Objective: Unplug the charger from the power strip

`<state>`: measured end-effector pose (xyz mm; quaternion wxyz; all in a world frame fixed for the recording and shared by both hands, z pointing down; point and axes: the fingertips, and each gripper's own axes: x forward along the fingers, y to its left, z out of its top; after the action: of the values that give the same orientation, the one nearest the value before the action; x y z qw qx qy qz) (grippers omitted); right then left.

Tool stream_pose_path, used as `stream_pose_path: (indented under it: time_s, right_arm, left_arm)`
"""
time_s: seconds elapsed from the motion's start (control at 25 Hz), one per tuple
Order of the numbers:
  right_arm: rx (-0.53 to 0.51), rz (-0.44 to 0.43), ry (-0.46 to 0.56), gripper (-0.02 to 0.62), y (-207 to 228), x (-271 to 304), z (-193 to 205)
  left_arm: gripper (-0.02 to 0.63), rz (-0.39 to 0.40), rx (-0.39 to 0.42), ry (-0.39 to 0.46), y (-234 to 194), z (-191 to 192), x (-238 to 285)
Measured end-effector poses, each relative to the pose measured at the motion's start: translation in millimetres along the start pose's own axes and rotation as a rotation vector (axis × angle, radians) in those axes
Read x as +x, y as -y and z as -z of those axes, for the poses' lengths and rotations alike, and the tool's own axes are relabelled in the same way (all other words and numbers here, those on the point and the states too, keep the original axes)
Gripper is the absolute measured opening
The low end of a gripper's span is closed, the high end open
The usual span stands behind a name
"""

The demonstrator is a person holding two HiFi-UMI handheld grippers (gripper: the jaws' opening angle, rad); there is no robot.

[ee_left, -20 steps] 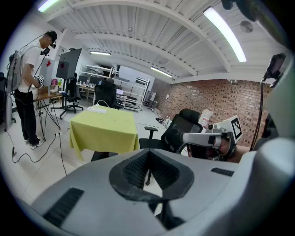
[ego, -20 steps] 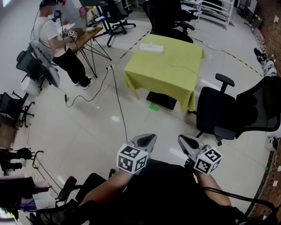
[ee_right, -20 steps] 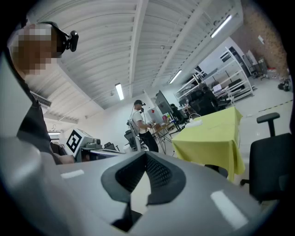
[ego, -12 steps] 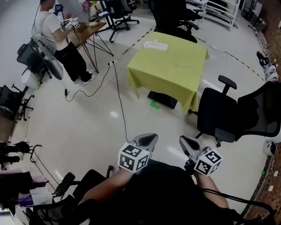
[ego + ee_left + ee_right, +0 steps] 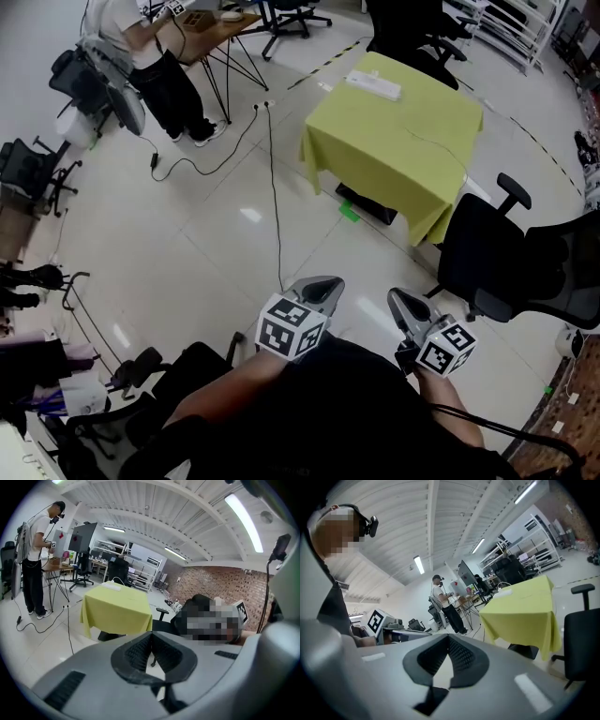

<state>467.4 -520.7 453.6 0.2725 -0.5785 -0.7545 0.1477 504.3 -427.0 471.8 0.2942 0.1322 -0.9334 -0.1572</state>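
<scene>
Head view, floor-level room scene.

1. Left gripper (image 5: 323,287): held low in front of the wearer's dark-clothed body, marker cube at its rear. In the left gripper view the ribbed pads (image 5: 140,651) meet at their tips. The gripper is closed with nothing between the pads.
2. Right gripper (image 5: 397,301): beside the left one and apart from it, cube likewise at the rear. In the right gripper view the pads (image 5: 461,656) meet at the tip. The gripper is closed and empty.
3. Table (image 5: 375,131): covered with a yellow-green cloth, standing on the tiled floor well apart from both grippers, ahead of them.
4. Power strip (image 5: 373,85): white, lying flat on the far edge of the table.
5. Charger: too small to make out at this range; whether it sits in the strip cannot be told.
6. Chair (image 5: 483,253): black office chair with armrests, just beside the table's near right corner.
7. Floor cable (image 5: 273,192): thin and dark, running across the tiles left of the table toward the grippers.
8. Person (image 5: 169,80): standing at the upper left, at a wooden folding desk (image 5: 211,23).
</scene>
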Motion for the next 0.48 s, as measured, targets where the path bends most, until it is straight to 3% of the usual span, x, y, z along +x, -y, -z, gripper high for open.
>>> stream_pose_path:
  time_s: [0.24,0.48]
  right_arm:
    - [-0.049,-0.038,-0.044,0.003,-6.1,75.5,-28.2]
    - [-0.116,-0.091,-0.113,0.003,-35.3,173.3,-64.9]
  left_arm:
    - [0.008,-0.016,-0.036,0.054,-66.0,-35.0,-6.6]
    - [0.008,-0.062,-0.066,0.121,-159.0,-82.6,-35.3]
